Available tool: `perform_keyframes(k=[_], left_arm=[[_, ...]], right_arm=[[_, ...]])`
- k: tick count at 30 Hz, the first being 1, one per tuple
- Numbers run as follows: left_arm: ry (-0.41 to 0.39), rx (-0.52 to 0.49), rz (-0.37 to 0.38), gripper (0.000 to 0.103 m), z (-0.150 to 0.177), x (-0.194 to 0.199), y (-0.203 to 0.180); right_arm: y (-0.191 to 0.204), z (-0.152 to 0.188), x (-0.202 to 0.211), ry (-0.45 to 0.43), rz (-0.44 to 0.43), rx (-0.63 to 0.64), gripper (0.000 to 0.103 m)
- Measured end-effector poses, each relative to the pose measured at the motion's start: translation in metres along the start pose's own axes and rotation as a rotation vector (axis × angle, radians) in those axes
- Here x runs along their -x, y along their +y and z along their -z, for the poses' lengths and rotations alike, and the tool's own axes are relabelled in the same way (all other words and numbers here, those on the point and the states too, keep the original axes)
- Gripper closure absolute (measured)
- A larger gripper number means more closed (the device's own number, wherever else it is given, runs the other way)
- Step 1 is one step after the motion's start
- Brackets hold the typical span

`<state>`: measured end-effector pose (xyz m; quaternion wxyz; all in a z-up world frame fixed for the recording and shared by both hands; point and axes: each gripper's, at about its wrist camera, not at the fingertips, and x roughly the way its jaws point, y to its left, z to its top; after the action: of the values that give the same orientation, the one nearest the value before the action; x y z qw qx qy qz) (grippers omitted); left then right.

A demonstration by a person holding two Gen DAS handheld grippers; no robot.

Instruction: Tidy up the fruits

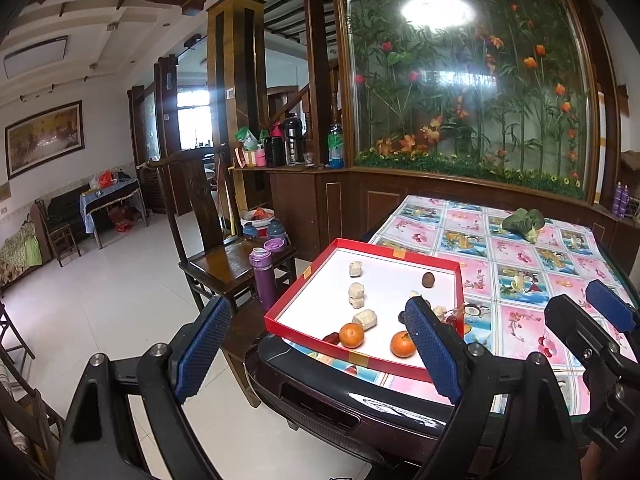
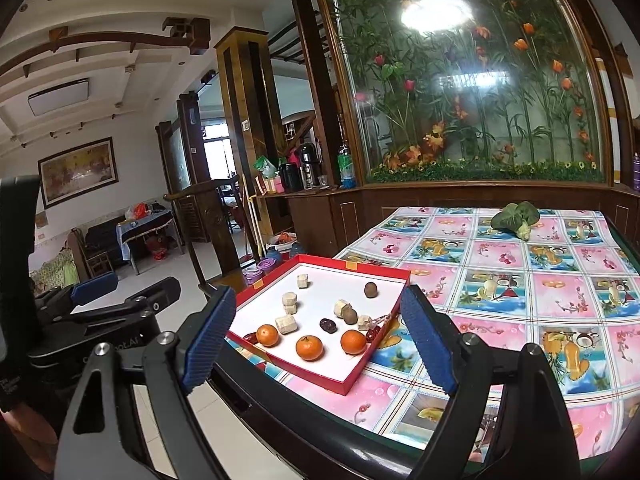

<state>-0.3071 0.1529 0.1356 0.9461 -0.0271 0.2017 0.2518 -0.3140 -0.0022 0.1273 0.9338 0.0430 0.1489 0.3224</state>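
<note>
Both tools hang back from the near edge of the bench [image 2: 520, 280], so I judge that the sorting has not begun and the approach is the step in hand. The left tool [image 1: 320, 348] stands wide open with nothing between its blue pads. The right tool [image 2: 320, 340] is just as wide and empty.

The fruit lies loose in a shallow red tray [image 2: 352, 376] at the near left corner of the bench, on a flowered cloth [image 2: 560, 292]. Three oranges [image 2: 309, 348] sit along the tray's near side, well apart from one another. Dark red dates [image 2: 328, 325] and two round brown fruits [image 2: 370, 289] lie scattered among pale chunky pieces [image 2: 286, 324], which I cannot name. A leafy green vegetable [image 2: 514, 214] lies far back on the cloth.

The next move probably calls for one tool to come down over a single orange, jaws straddling it, clear of the tray wall and the dates beside it.
</note>
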Motion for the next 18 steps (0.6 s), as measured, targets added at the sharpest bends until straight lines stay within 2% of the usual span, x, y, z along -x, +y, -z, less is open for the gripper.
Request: perform_keyframes(k=[18], left_arm=[[0.023,-0.012,0.005,0.014,0.0029,-0.0024,0.0004]], right_arm=[[0.0035,0.0006,-0.0043,0.01,-0.004,0.002,0.018]])
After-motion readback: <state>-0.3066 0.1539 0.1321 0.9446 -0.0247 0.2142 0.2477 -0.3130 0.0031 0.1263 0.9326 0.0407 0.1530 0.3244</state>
